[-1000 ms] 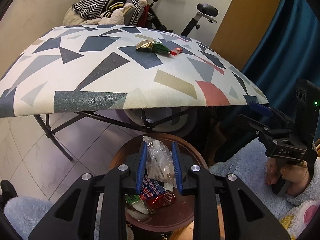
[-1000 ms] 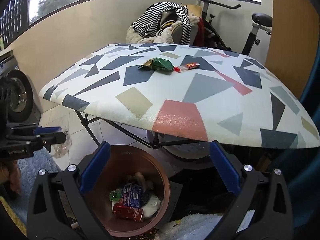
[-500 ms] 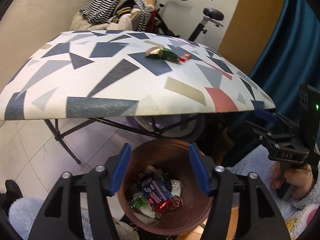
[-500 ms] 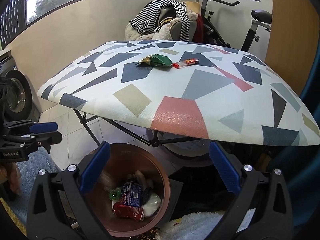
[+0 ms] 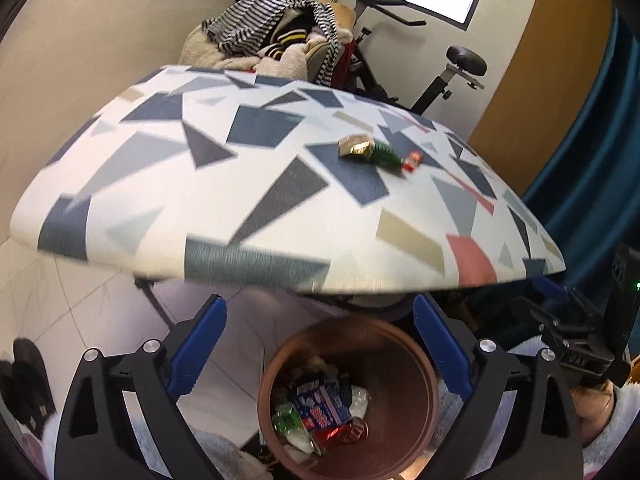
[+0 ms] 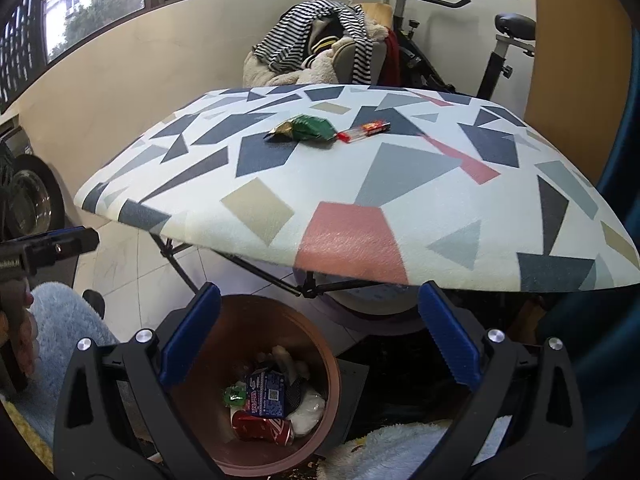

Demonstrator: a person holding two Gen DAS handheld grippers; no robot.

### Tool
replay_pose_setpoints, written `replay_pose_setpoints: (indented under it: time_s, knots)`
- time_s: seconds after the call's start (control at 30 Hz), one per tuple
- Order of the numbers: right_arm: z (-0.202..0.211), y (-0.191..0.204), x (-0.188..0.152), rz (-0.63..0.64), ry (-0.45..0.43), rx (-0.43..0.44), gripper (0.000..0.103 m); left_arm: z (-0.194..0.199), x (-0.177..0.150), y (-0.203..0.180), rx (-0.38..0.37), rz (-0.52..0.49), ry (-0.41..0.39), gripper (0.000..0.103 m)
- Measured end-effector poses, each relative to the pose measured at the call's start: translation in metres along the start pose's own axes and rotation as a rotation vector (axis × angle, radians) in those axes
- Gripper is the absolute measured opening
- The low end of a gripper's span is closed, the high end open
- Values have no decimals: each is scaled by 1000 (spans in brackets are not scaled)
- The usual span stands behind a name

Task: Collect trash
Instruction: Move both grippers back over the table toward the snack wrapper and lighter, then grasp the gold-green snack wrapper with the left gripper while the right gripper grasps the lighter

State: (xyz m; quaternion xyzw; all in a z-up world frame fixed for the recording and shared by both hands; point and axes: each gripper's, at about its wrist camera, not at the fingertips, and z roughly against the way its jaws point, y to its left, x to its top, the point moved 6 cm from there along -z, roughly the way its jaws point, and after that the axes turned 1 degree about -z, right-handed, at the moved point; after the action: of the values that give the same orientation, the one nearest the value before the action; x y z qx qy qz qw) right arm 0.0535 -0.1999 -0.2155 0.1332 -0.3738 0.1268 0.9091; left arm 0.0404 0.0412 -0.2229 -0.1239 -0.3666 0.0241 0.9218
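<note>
Directly below my left gripper (image 5: pixel 316 344) sits the brown bin (image 6: pixel 200 376), with wrappers, a blue packet and a crushed red can lying in its bottom. Its jaws are opening, nearly as wide as they go, and nothing is between the blue pads. My right gripper (image 6: pixel 318 334) hangs just beside it over the same bin, spread wide and empty too.

Beyond the bin, up on the patterned table (image 6: pixel 500 216), two pieces remain: a crumpled green and gold wrapper (image 6: pixel 306 128) and, touching its end, a slim red and clear stick pack (image 6: pixel 364 129). Both lie toward the far side, well apart from the near edge.

To do the next pick well, I judge I should lift clear of the table's rim first, then come down with the pads straddling the narrow width of one piece only, so the other is not dragged along.

From the right wrist view, the stick pack's long axis runs left to right, its far end tilted slightly away; the wrapper lies roughly in line with it, gold end pointing left.
</note>
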Motion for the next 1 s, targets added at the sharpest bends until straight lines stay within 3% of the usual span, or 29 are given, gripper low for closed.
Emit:
replay_pose_setpoints:
  time_s: [0.27, 0.4, 0.53, 0.7, 0.87, 0.93, 0.97, 1.0]
  knots:
    - [-9, -21, 28, -43, -3, -35, 97, -39, 64, -18, -88, 8, 13, 92]
    - [-19, -36, 43, -73, -3, -40, 97, -81, 98, -34, -144, 27, 50, 92]
    - [-29, -53, 64, -104, -11, -57, 97, -131, 129, -41, -191, 123, 96, 92]
    - [-39, -68, 80, -125, -16, -73, 97, -187, 156, -52, -178, 130, 151, 92]
    - [-49, -85, 90, -143, -10, -85, 97, -219, 160, -52, -146, 125, 188, 91]
    - [-51, -89, 91, -146, -7, -93, 97, -227, 159, -57, -109, 57, 193, 85]
    - [-55, -93, 93, -141, -4, -106, 97, -229, 157, -59, -91, 23, 196, 78]
    - [-56, -94, 93, -141, -1, -108, 97, -230, 156, -61, -63, -24, 187, 64]
